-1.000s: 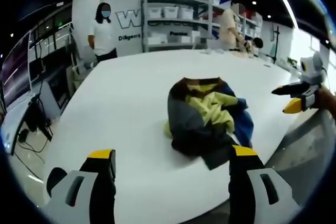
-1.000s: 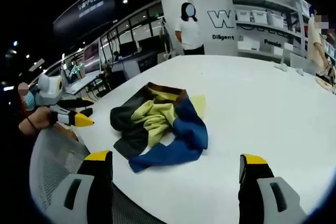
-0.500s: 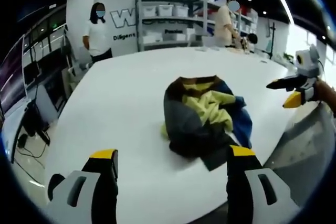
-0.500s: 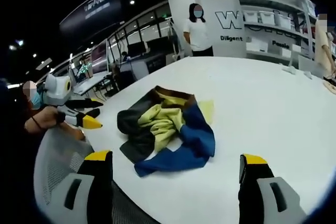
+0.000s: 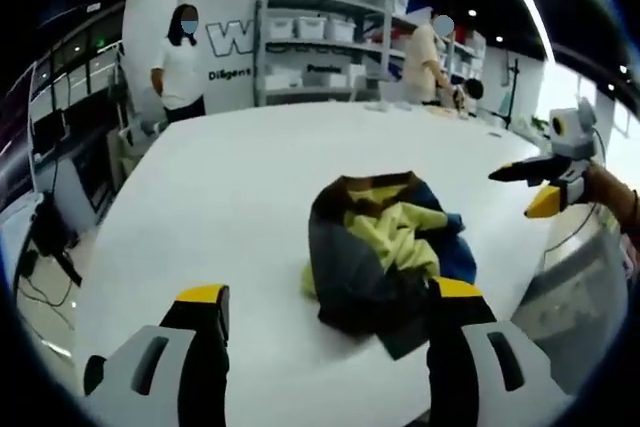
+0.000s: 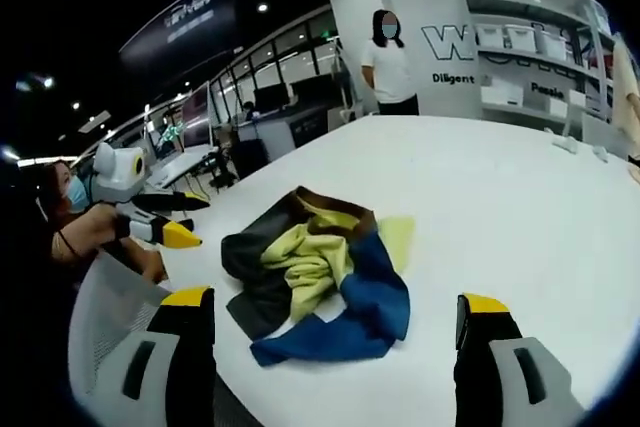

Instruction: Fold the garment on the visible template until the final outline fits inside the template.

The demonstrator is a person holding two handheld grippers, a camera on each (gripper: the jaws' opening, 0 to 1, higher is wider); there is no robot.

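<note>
i see the garment lying crumpled in a heap on the white table, near the edge closest to me, dark grey, yellow and blue panels bunched together. a pale yellow-green patch pokes out from under it on the far side in the right gripper view. left gripper hovers above the table short of the heap, jaws spread wide, holding nothing. right gripper also released, jaws apart, clear of the cloth. a person in a white top stands by the shelves beyond the table.
</note>
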